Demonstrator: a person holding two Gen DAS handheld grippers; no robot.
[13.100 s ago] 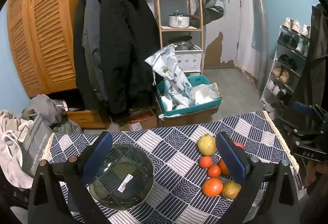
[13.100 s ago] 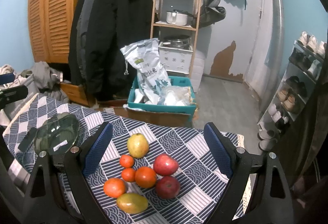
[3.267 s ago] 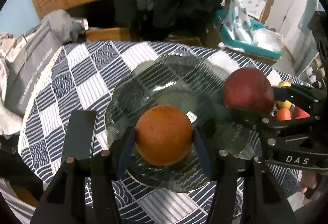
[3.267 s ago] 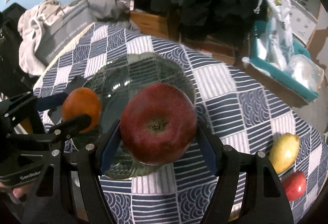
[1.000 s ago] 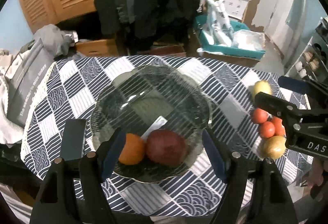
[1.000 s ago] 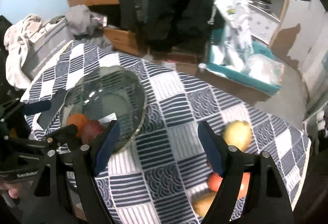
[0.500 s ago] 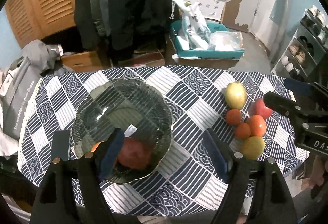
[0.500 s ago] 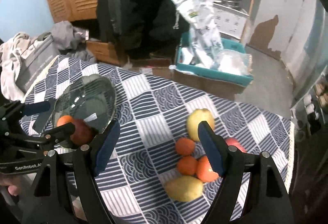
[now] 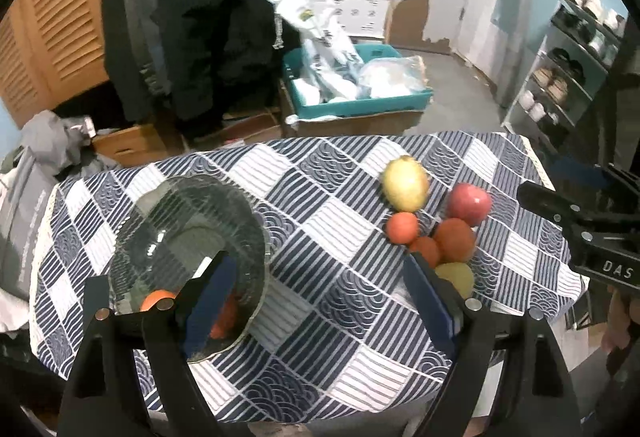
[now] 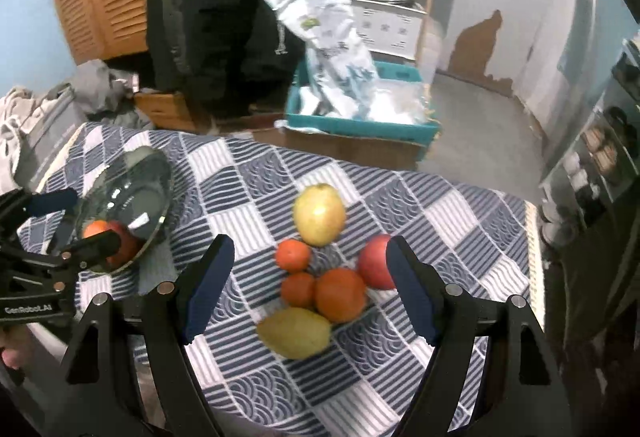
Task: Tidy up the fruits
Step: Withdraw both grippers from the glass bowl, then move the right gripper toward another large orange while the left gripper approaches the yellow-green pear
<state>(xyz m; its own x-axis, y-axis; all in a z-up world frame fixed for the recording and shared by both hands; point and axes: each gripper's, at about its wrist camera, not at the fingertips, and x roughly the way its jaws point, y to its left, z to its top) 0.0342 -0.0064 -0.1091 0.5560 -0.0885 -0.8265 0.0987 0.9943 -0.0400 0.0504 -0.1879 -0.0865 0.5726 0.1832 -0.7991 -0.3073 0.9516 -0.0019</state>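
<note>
Now right gripper (image 10: pixel 308 281) open, empty, above fruit pile (image 10: pixel 320 269).

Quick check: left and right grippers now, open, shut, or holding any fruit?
Left gripper: open, jaws just been widening, holding nothing.
Right gripper: open, holding nothing.

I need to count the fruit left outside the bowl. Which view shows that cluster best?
The right wrist view: all six pieces of the fruit cluster lie unobstructed. In the left wrist view, the cluster is partly hidden behind a finger.
</note>
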